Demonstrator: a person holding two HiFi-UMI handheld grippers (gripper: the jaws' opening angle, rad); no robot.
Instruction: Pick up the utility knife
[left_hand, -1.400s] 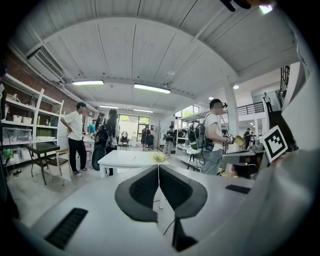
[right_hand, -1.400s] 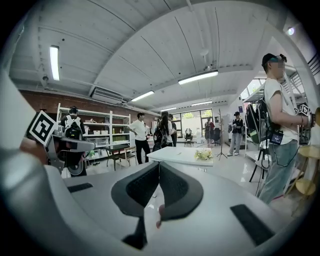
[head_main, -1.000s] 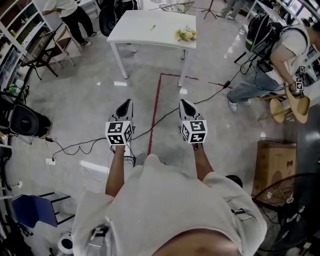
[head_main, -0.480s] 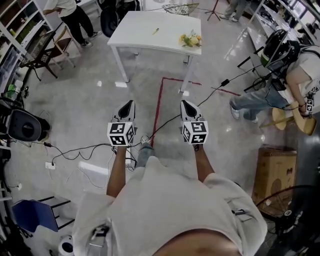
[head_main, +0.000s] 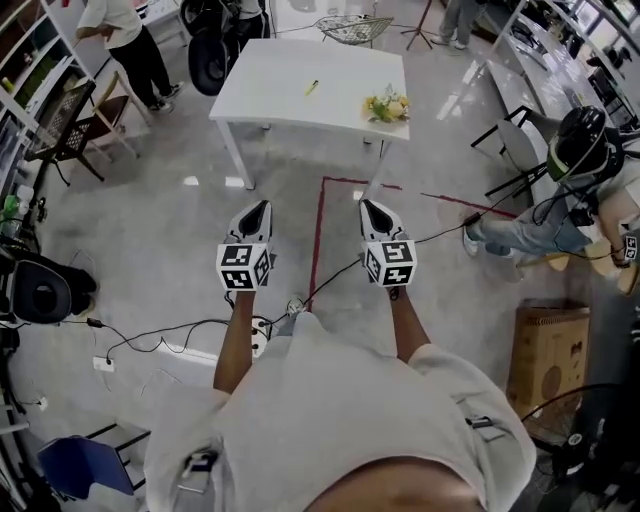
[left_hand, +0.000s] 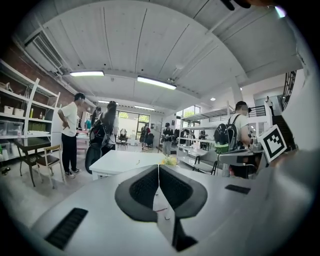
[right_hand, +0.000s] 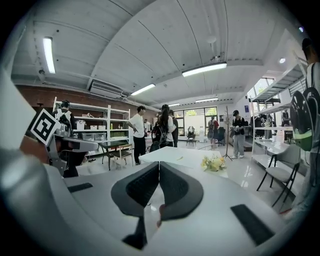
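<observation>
The utility knife (head_main: 312, 87) is a small yellow sliver lying on the white table (head_main: 275, 70) across the room, far ahead of both grippers. It also shows as a small mark on the tabletop in the left gripper view (left_hand: 138, 162) and the right gripper view (right_hand: 180, 158). A bunch of yellow flowers (head_main: 388, 106) lies near the table's right edge. My left gripper (head_main: 257, 208) and right gripper (head_main: 369, 206) are held side by side over the floor, pointing at the table. Both are shut with nothing between the jaws.
Black cables (head_main: 330, 275) and a red tape line (head_main: 318, 230) cross the floor ahead. A power strip (head_main: 104, 364) lies at left. A seated person (head_main: 560, 215) and a cardboard box (head_main: 548, 350) are at right. A chair (head_main: 70, 120) and a standing person (head_main: 125, 40) are at far left.
The table with the knife has come closer and lower in the head view as the person walks toward it. Both grippers keep their pose, still shut.
</observation>
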